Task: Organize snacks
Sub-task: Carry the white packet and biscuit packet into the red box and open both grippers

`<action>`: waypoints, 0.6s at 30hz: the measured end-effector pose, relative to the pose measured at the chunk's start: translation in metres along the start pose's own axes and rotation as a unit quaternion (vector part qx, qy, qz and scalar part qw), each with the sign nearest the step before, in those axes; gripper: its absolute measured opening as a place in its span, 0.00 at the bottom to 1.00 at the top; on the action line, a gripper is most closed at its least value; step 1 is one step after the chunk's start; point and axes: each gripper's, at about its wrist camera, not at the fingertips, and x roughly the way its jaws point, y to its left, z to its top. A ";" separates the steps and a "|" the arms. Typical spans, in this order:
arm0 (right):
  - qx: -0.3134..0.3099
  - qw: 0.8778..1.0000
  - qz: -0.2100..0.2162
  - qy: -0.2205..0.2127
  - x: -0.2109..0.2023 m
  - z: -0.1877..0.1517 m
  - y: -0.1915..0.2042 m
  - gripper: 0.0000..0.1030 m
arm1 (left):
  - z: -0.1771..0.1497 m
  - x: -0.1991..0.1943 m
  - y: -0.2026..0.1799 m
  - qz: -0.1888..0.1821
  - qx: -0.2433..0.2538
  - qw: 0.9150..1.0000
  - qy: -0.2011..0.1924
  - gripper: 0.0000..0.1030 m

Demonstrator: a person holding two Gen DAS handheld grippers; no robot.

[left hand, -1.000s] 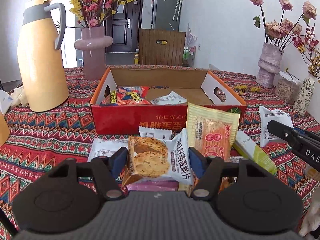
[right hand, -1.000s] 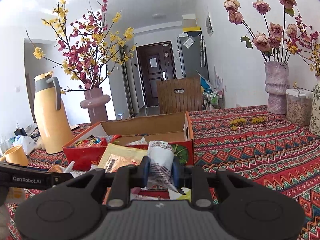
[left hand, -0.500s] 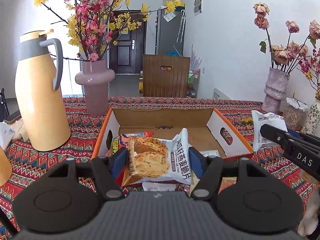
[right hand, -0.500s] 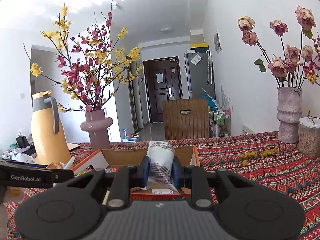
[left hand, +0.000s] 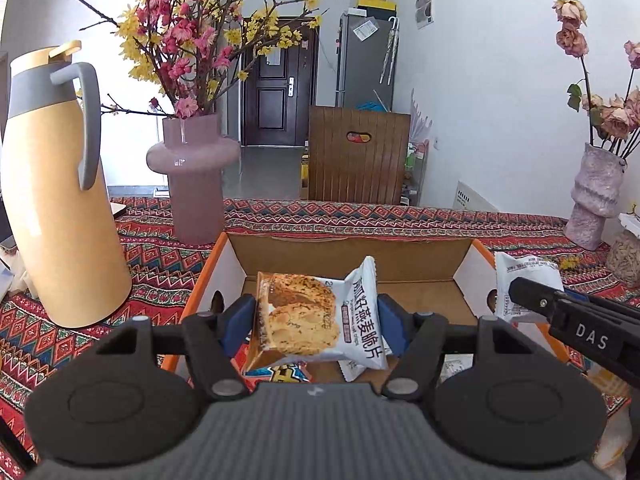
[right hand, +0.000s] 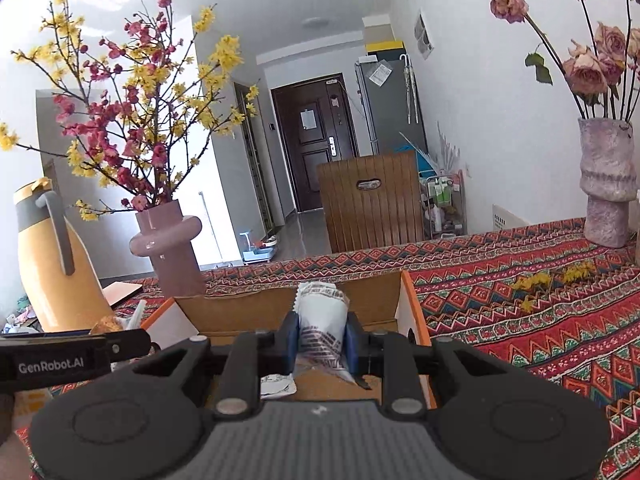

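Left gripper (left hand: 316,320) pinches a glossy oat-crisp packet (left hand: 316,316); right gripper (right hand: 320,340) squeezes a crinkly white packet (right hand: 322,320), seemingly above the cardboard box (left hand: 344,258).

Readable text on two grippers and one snack packet.
We read "DAS" on the right gripper (left hand: 520,294) in the left wrist view, "GenRobot.AI" on the left gripper (right hand: 136,344) in the right wrist view, and Chinese "燕麦脆片" on the oat crisp packet (left hand: 316,320); smaller print is unreadable.
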 end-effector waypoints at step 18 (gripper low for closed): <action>-0.009 1.000 -0.002 0.024 0.008 -0.014 0.003 0.31 | -0.016 0.015 0.008 -0.009 -0.003 1.000 -0.002 0.77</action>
